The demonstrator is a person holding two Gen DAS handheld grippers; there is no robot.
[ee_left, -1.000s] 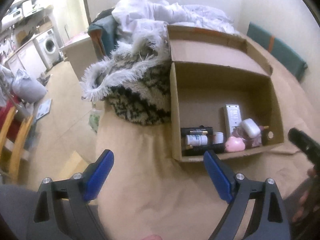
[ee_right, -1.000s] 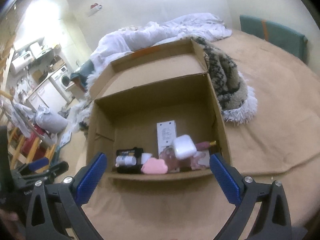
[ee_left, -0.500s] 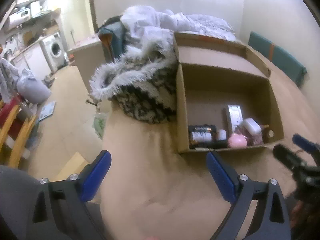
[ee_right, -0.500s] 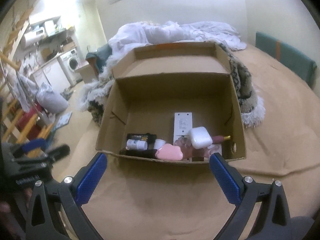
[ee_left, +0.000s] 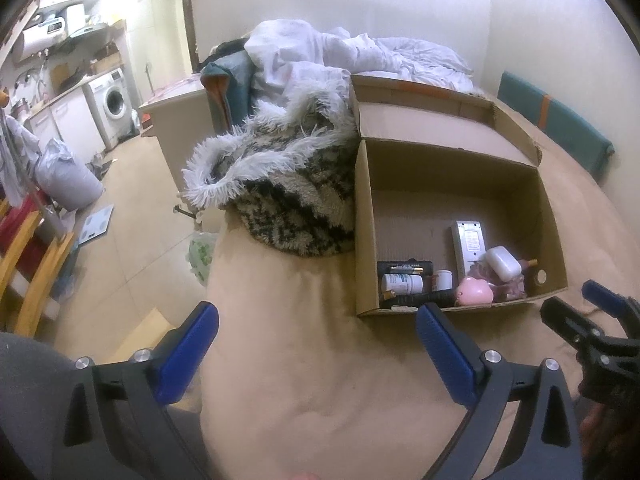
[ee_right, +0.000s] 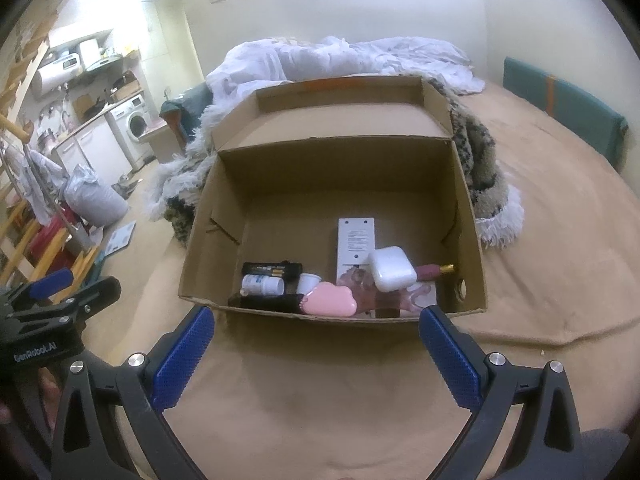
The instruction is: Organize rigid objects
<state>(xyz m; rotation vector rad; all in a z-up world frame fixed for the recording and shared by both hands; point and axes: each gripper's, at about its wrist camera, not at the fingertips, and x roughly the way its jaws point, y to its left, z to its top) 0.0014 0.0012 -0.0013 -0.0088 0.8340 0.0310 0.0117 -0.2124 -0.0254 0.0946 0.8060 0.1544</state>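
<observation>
An open cardboard box point(ee_right: 320, 176) lies on the tan bed cover. At its near wall sit a pink cloud-shaped case point(ee_right: 330, 300), a white case point(ee_right: 391, 268), a flat white device point(ee_right: 356, 240), a white bottle point(ee_right: 262, 284), a black case point(ee_right: 272, 269) and a maroon tube point(ee_right: 434, 270). My right gripper point(ee_right: 316, 316) hangs open just in front of the box with nothing between its fingers. To the left of the box point(ee_left: 364, 220), my left gripper point(ee_left: 316, 316) is over the bare cover, its jaws opening and empty. Each gripper shows at the edge of the other's view.
A furry patterned throw point(ee_left: 288, 184) presses against the box's left and far sides. White bedding point(ee_left: 340, 52) is heaped behind. A teal cushion point(ee_left: 560, 120) lies along the right wall. The bed edge drops to the floor at left, near yellow chairs point(ee_left: 28, 272).
The right gripper has rolled level, so the box now sits square and centred ahead of it. The left gripper's jaws stand slightly wider, and more of the right gripper shows beside it.
</observation>
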